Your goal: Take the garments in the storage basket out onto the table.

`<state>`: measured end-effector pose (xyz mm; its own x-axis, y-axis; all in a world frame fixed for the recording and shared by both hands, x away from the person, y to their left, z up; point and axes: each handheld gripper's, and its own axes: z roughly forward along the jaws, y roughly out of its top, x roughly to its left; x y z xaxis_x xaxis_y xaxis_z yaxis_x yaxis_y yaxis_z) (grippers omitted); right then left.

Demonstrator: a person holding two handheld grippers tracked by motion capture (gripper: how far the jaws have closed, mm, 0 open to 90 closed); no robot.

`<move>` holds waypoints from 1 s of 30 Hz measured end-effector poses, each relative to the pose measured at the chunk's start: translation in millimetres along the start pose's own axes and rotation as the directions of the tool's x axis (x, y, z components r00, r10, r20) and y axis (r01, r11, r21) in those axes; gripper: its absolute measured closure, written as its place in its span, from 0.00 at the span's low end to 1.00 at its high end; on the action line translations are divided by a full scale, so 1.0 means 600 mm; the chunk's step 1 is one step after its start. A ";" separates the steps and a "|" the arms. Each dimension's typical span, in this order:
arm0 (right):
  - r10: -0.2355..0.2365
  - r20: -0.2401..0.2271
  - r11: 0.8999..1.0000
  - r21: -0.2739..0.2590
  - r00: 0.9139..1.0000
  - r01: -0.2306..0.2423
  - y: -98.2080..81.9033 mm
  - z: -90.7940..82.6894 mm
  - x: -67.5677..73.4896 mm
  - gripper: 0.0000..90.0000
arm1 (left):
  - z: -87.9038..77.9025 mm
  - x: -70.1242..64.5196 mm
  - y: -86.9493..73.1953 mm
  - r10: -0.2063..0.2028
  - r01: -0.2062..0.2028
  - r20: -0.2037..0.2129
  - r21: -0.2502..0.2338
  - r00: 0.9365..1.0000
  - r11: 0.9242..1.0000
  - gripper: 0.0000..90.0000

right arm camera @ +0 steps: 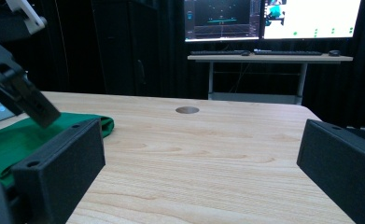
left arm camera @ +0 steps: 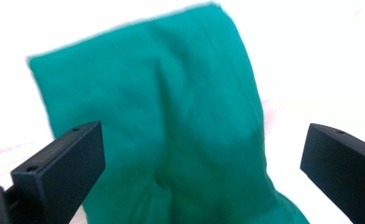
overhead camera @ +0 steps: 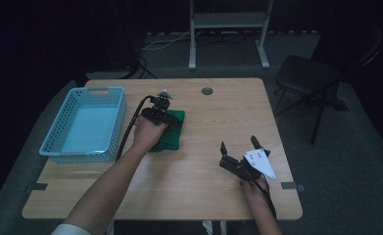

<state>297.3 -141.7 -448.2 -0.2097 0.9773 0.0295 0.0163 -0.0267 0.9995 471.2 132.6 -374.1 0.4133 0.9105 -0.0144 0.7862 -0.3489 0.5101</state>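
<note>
The left gripper (overhead camera: 160,108) hovered wide open over the folded green cloth (overhead camera: 172,132), right of the blue basket (overhead camera: 83,124); the right gripper (overhead camera: 240,155) idled open; a shallow pinch might have unfolded it.

A light wooden table (overhead camera: 203,161) has a small round grommet hole (overhead camera: 207,91) near its far edge. A pale blue plastic basket (overhead camera: 59,125) with perforated walls sits on the table's left side. On the grey floor beyond the table stands a black folding chair (overhead camera: 309,78), off to the right, and the white legs of a stand (overhead camera: 228,29). Behind, a second desk (right arm camera: 269,58) carries a keyboard (right arm camera: 217,52) and two lit monitors (right arm camera: 271,18)
</note>
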 end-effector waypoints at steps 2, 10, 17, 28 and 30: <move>0.001 0.001 1.000 -0.001 1.000 -0.001 0.000 0.000 0.000 0.00 | -0.005 0.005 -0.003 0.011 -0.011 -0.001 -0.022 1.000 1.000 0.00; -0.002 0.004 1.000 0.001 1.000 0.002 0.000 0.000 0.000 0.00 | -0.015 0.014 -0.005 0.008 -0.007 0.003 -0.043 1.000 0.999 0.00; -0.002 0.004 1.000 0.002 1.000 0.002 0.000 0.000 0.000 0.00 | -0.025 0.009 -0.007 0.020 -0.019 0.002 -0.091 1.000 0.996 0.00; -0.002 0.005 1.000 0.001 1.000 0.002 0.000 0.000 0.000 0.00 | -0.047 0.015 -0.030 0.035 -0.042 -0.036 -0.234 0.999 0.971 0.00; -0.003 0.005 1.000 0.000 1.000 0.003 0.000 0.000 0.000 0.00 | -0.047 0.017 -0.033 0.039 -0.045 -0.030 -0.233 0.999 0.971 0.00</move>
<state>297.5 -141.6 -448.2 -0.2048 0.9784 0.0267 0.0158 -0.0240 0.9996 446.6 155.4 -360.0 0.4298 0.9024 0.0317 0.6379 -0.3283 0.6966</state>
